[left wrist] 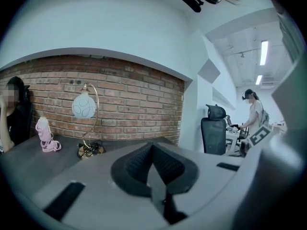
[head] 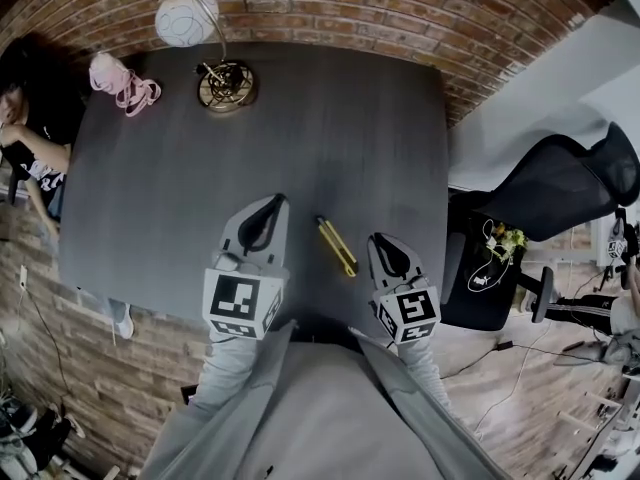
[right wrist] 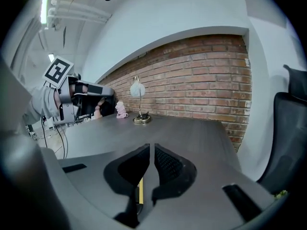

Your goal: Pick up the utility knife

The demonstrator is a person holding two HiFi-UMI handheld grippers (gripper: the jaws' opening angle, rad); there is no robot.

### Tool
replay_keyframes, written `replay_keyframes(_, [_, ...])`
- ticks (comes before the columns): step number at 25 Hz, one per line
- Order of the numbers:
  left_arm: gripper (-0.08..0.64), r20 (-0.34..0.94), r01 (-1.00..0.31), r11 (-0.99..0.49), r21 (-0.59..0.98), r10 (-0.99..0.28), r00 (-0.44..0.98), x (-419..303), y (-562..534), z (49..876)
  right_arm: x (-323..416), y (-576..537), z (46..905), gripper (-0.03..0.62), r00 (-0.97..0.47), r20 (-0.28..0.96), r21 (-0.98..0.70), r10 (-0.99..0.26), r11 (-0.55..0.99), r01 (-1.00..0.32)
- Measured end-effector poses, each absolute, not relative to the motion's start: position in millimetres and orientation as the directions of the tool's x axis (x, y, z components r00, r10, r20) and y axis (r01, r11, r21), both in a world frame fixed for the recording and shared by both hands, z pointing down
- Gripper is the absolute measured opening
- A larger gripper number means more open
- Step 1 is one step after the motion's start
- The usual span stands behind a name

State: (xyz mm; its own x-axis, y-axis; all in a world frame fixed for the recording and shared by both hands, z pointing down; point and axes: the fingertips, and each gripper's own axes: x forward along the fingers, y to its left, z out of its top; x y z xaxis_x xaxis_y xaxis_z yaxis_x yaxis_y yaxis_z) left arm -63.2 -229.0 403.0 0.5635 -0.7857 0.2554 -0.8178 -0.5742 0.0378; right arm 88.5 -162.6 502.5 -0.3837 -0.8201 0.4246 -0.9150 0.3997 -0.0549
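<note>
The yellow utility knife [head: 336,246] lies on the dark grey table [head: 330,138] near its front edge, between my two grippers. My left gripper [head: 272,204] is shut and holds nothing, just left of the knife. On the knife's right, my right gripper [head: 384,240] is shut and empty as well, apart from the knife. In the left gripper view the jaws [left wrist: 152,145] meet at their tips. In the right gripper view the closed jaws [right wrist: 149,147] point over the table, and a sliver of the yellow knife [right wrist: 140,190] shows low down behind them.
A brass lamp base [head: 225,84] with a white globe [head: 185,18] stands at the table's far left, beside a pink object [head: 124,83]. A brick wall [head: 400,8] runs behind. A person [head: 20,138] sits at the left. A black office chair [head: 560,188] stands right of the table.
</note>
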Motion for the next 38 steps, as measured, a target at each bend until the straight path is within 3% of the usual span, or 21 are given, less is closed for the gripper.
replay_keyframes(2, [0.019,0.257,-0.818,-0.574,0.041,-0.785,0.564,-62.7,-228.7,404.9,83.3,-158.5,516.2,0.025,-0.401,0.454,-0.062,-0.796,0.42,-0.905])
replay_keyframes(5, [0.02,0.261,-0.818,-0.574,0.043,-0.784,0.564,-62.7,-227.3,407.5,74.4,-152.2,539.0,0.103,-0.437,0.5,-0.088,-0.748,0.458,-0.885])
replay_keyframes(12, [0.019,0.277,-0.826,-0.561,0.052,-0.787,0.552,-70.0,-222.7,416.4,58.1,-139.8,592.5,0.17,-0.469,0.608,-0.099,-0.641,0.525,-0.846])
replay_keyframes(24, [0.02,0.294,-0.829,-0.557,0.058,-0.784,0.547,-76.9,-218.1,426.3,47.0,-133.6,637.1,0.175,-0.442,0.708,-0.072,-0.551,0.566,-0.821])
replay_keyframes(33, [0.018,0.289,-0.834,-0.547,0.063,-0.79,0.54,-79.8,-217.1,425.4,47.4,-135.4,644.4,0.175,-0.401,0.732,-0.027,-0.551,0.564,-0.825])
replay_keyframes(38, [0.02,0.289,-0.837,-0.543,0.064,-0.793,0.536,-80.8,-214.4,425.1,48.4,-134.1,644.6,0.14,-0.396,0.741,-0.032,-0.543,0.56,-0.828])
